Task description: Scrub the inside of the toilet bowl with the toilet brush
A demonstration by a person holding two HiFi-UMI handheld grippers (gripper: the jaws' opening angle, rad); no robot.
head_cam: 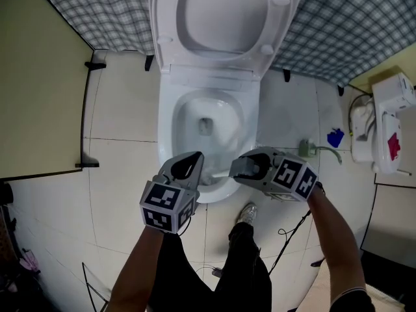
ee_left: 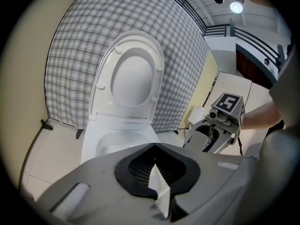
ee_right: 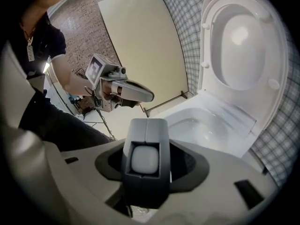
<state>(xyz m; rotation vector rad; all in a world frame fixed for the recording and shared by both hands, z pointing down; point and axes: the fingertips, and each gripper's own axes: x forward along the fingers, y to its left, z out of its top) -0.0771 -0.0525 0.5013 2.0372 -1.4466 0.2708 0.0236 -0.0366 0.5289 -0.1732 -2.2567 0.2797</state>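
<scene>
Both grippers over the front rim of the toilet bowl (head_cam: 170, 112), lid (head_cam: 224, 12) up.
The right gripper view showed the right gripper (head_cam: 239, 168) clamped on the grey handle end of the toilet brush (ee_right: 145, 158). From above only a thin white shaft showed, beside the left gripper (head_cam: 197, 160). The left gripper view showed its jaws together, with an unidentifiable white sliver (ee_left: 158, 184) behind the tips.

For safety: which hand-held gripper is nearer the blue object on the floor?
Right. The right hand-held gripper is left of the blue object; the left hand-held gripper, farther left.
</scene>
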